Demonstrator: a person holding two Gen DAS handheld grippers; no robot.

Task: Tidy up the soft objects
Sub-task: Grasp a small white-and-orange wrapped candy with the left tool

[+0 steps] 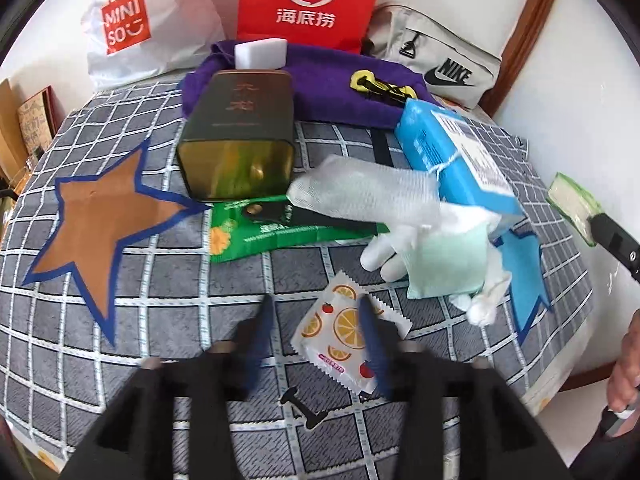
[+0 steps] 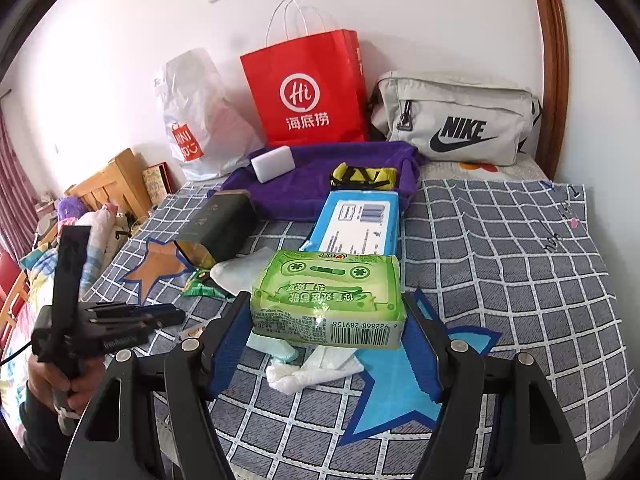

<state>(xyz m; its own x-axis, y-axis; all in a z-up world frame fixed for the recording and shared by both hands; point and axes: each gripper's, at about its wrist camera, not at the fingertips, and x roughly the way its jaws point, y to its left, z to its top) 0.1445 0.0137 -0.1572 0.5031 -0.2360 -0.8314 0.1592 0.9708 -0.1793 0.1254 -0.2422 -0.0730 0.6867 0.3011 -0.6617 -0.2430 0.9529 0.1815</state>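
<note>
The grey checked bedspread (image 2: 500, 248) stretches out ahead of and beneath both pairs of fingers. Far beyond the fingertips, against the wall, stand a red paper bag (image 2: 308, 92), a white plastic bag (image 2: 196, 120) and a grey Nike pouch (image 2: 456, 120), with a purple towel (image 2: 312, 184) spread in front of them.

Closer in, ahead of the left gripper (image 1: 316, 320), a dark tin (image 1: 236, 136) lies on its side, a blue wipes pack (image 1: 452, 156) sits ahead to its right, and white gloves (image 1: 372, 192) lie between them.

The right gripper (image 2: 326, 320) is clenched on a green tissue pack (image 2: 328, 300), which sits crosswise between its two blue pads, each pad pressing one end, lifted clear of the bedspread.

The left gripper is released, its fingers apart over the bedspread. A small orange-print sachet (image 1: 340, 340) lies flat between them, its right edge under the right finger (image 1: 370, 328), well apart from the left one; I cannot tell whether that finger touches it.
</note>
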